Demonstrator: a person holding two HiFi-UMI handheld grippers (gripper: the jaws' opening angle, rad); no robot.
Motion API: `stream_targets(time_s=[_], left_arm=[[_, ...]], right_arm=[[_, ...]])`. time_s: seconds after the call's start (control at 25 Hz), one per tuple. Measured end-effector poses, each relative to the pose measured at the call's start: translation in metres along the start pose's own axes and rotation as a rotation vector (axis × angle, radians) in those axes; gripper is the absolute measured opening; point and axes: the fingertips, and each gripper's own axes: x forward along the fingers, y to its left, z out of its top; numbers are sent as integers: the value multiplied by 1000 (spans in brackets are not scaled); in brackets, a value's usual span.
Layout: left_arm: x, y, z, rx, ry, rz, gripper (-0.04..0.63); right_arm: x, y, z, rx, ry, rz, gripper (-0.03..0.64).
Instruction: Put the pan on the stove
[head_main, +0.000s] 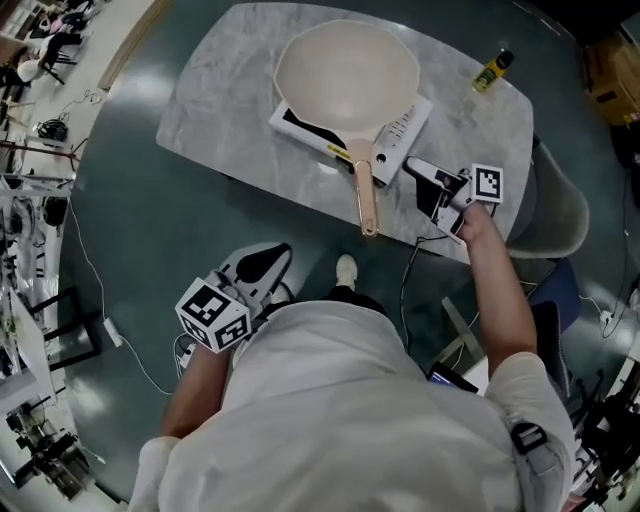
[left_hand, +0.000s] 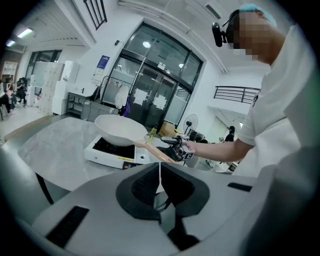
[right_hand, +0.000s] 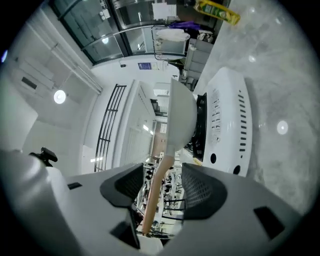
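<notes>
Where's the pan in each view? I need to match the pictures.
Head view: pan at top centre, handle pointing toward the person.
Left gripper view: pan left of centre, mid-height.
Right gripper view: pan at centre, edge-on, handle running down between the jaws.
Shared landmark: the white stove under it.

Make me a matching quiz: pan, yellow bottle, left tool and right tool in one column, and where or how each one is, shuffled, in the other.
Column one:
1. pan
2. yellow bottle
3. left tool
4. right tool

Column two:
A. jaws apart, at the table's near edge, right of the pan's handle
B. sitting on the white stove
C. jaws together, off the table, near the person
D. at the table's far right corner

Pairs: 1-B, 2-D, 3-C, 4-A
</notes>
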Motion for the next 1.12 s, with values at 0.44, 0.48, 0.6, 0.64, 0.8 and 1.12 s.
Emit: stream_targets(time_s=[0.44,0.48,0.6,0.64,0.8,1.12], left_arm=[[-54,-3,10,100,-90,-83,18],[-62,-2,7,103,-87,-96,18],[-86,-4,-4,128,-81,-139,18],[-94,-5,-9,133,-80,-155,18],[-131,-5,-30,122,-81,-201,18],[-224,1,-63,115,-157,-211,19]], right_arm=[[-65,48,-89,-329,-233,-334,5],[-64,54,-100,-360,-241,-370,5],[-56,80,-133,-461,-257,-421,5],[-51,88,-145,-492,-257,-434,5],[-17,113,-207,-568,-218,-453,5],[56,128,-343,-569,-123,-460,6]])
